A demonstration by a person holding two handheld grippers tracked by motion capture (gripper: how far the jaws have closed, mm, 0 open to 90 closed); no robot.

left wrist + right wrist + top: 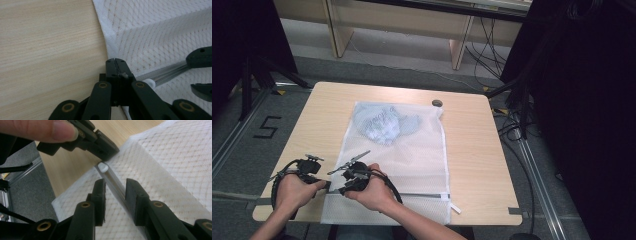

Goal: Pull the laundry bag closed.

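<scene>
On the table [472,150] my mesh bag [412,150] lies flat, garment [384,124] inside. I judge zipping barely begun: left gripper [116,61] is clamped on the bag's edge, and right gripper [115,185] straddles the zipper [112,180], jaws apart, not gripping.

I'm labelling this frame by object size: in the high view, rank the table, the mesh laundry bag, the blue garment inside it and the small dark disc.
1. table
2. mesh laundry bag
3. blue garment
4. small dark disc

The gaps are plain; camera distance does not blur the order.
</scene>
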